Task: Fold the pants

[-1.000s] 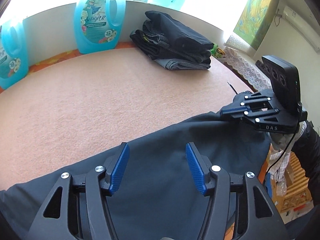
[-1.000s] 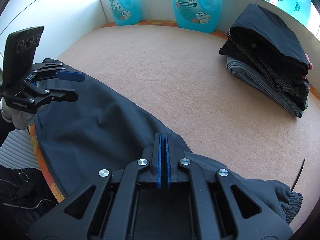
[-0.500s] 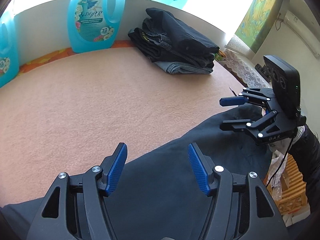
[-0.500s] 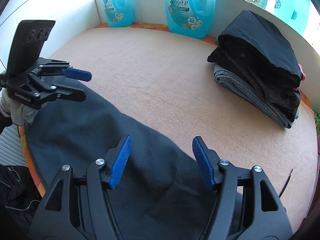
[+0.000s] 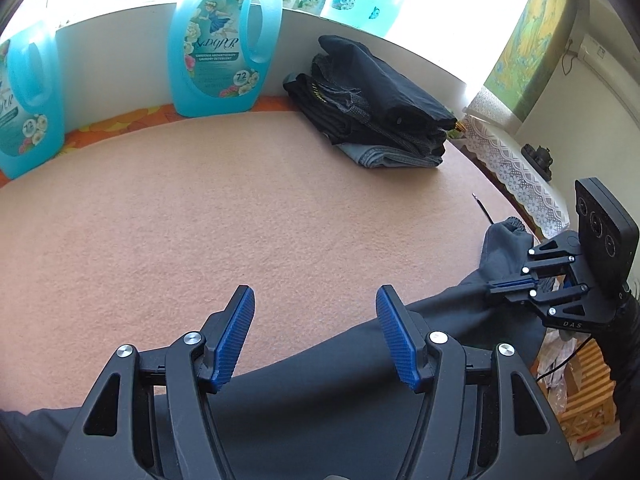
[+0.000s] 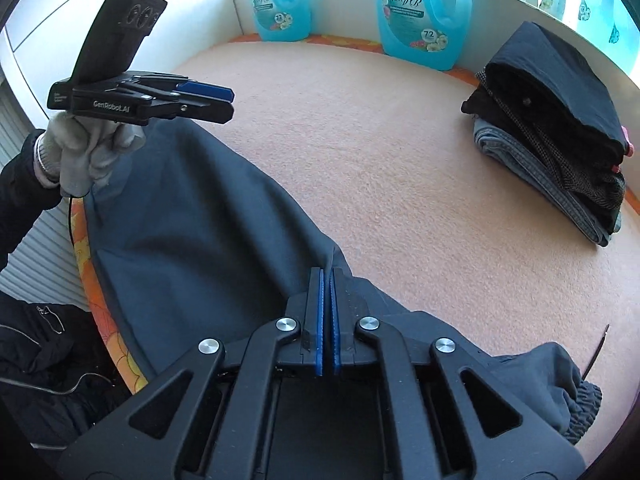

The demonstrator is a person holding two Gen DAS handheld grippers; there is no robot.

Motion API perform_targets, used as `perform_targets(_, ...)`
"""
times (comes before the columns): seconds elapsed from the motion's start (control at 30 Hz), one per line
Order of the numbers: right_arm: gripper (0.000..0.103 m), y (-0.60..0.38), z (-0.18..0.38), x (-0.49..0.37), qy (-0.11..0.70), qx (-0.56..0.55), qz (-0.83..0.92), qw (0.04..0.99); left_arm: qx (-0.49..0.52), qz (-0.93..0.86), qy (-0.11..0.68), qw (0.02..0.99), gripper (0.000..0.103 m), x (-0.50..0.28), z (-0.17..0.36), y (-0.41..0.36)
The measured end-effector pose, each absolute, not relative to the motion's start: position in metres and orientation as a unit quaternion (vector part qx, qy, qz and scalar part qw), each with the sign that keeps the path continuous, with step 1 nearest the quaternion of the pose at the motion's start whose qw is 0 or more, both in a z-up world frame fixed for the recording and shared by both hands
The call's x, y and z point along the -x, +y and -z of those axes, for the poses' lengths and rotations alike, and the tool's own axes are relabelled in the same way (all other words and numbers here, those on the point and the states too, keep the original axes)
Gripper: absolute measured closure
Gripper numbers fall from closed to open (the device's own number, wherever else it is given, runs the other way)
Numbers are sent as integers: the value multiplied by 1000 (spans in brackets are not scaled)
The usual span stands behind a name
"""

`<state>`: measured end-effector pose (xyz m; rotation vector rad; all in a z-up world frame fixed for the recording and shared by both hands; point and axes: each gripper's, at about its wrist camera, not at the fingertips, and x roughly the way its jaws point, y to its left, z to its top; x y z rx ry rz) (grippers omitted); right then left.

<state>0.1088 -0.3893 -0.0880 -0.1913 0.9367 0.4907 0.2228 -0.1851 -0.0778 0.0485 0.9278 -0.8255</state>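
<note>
Dark grey pants (image 6: 200,220) lie along the near edge of the peach-covered table (image 6: 380,160), the elastic cuff (image 6: 576,396) at the right. My right gripper (image 6: 326,272) is shut on a raised fold of the pants near that cuff. From the left wrist view it (image 5: 492,286) appears at the right, clamped on the cloth. My left gripper (image 5: 316,296) hovers open above the pants' far edge (image 5: 340,380) with nothing between its blue pads. A gloved hand holds it (image 6: 231,101) above the waist end.
A stack of folded dark clothes and jeans (image 6: 560,140) sits at the back right. Blue detergent bottles (image 5: 224,48) line the white back wall. A thin black strip (image 6: 596,352) lies by the cuff. A lace cloth (image 5: 520,176) hangs beyond the table's right edge.
My right gripper opened half a second ago and has shut again on a fold of the pants. The left gripper stayed open and shifted slightly over the cloth.
</note>
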Motion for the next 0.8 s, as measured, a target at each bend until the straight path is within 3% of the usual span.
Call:
perform_targets(0.3,99,-371,129,-61,470,101,-243,843,-77,423,461,776,40,-181,103,-191)
perform_targets(0.5,97,-372,125,-52,475,101,-241,840,-95,443,461,763,43,-147,114,-182)
perform_targets(0.57,97,-373,116,-52,469,98,-236,845,-110,443,454,765,49,-138,116,-180)
perform_targets(0.67,85,-379,95,-62,449,58,-235,860,-118,447,446,766,50,-128,116,-175)
perform_targets(0.73,54,-382,85,-76,436,26,-227,871,-122,454,445,763,50,-122,116,-174)
perform_targets(0.8,50,-380,81,-94,433,6,-232,871,-129,455,442,762,50,-116,118,-175)
